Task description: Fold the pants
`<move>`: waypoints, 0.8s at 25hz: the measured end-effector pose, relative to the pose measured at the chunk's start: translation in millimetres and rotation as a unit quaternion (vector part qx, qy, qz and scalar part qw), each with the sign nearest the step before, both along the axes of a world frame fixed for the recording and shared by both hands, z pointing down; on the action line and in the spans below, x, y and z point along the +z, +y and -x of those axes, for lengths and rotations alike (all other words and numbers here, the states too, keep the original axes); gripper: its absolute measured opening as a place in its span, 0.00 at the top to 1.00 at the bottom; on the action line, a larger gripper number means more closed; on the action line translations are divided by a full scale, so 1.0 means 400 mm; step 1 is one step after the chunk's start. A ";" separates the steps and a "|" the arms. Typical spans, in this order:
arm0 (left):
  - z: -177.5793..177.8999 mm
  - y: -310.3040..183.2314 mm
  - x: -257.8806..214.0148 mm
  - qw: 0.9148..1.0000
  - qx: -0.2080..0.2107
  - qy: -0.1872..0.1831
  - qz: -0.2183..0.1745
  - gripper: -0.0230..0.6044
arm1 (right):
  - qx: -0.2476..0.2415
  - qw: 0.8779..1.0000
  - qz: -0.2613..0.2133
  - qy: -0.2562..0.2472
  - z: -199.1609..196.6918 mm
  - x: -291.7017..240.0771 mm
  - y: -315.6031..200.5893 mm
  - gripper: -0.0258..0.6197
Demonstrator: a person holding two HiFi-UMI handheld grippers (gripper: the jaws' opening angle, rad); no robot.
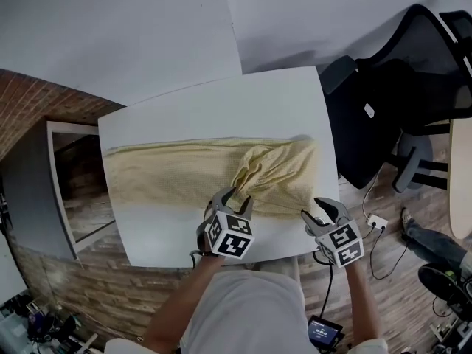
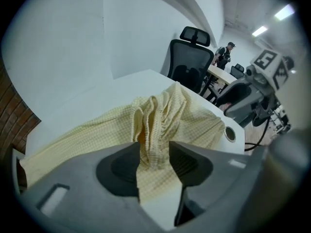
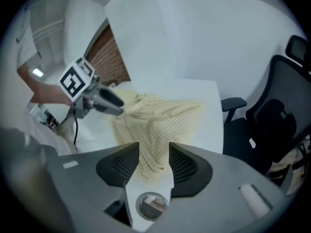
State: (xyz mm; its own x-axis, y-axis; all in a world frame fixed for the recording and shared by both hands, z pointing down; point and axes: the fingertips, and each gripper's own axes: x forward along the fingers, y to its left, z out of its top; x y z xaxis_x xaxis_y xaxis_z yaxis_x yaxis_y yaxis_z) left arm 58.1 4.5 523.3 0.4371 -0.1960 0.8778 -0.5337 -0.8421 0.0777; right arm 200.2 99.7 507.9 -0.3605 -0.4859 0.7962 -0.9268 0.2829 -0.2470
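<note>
1. The pants (image 1: 169, 169) lie across the table (image 1: 280, 102) from left to right. The left part is flat, and the right part is pushed up into a crumpled heap.
2. Your left gripper (image 1: 234, 198) is at the near side of this heap. Its jaws stand apart with the gathered waistband (image 2: 155, 125) between them. The cloth fills most of the gap, but it seems that the pads do not press on it, so I judge it released.
3. Your right gripper (image 1: 316, 209) is near the near right corner of the table. It is also released. Its jaws point at the near right edge of the pants, and nothing is pinched between them.
4. First risk: if you fold now, the heap stays inside the fold and the result will be thick and crooked. Flatten the right part first.
5. Second risk: the waistband is in many pleats. If you clench on it as it is, you may catch only some layers, and the others will hang loose when you lift.
6. Third risk: the right end lies close to the right edge of the table. A pull to the right or to the near side can drag the cloth over the edge.
7. Fourth risk: the round hole (image 3: 151, 205) in the table is just under your right gripper. A low jaw may catch in it.
</note>
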 end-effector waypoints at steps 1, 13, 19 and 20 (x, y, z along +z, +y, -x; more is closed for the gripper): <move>0.001 0.005 -0.016 1.000 -0.001 0.003 -0.003 0.64 | 0.024 1.000 -0.005 -0.009 -0.021 -0.014 -0.014 0.65; -0.165 0.178 -0.111 0.996 0.079 0.050 -0.003 0.59 | 0.196 0.975 -0.005 -0.104 -0.193 0.005 -0.206 0.65; -0.300 0.258 -0.049 0.986 0.159 0.036 -0.020 0.59 | 0.191 0.970 0.041 -0.146 -0.214 0.081 -0.265 0.62; -0.318 0.273 -0.029 0.984 0.176 0.028 -0.020 0.58 | 0.194 0.967 0.045 -0.159 -0.215 0.090 -0.277 0.62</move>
State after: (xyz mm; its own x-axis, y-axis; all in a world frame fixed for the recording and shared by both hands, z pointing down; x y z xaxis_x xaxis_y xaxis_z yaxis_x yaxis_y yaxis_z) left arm 185.2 113.8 511.6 0.5310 -0.0571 0.8454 -0.2042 -0.9769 0.0622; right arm 286.1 -11.2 543.7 -0.3990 -0.5677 0.7200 -0.8318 -0.1063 -0.5448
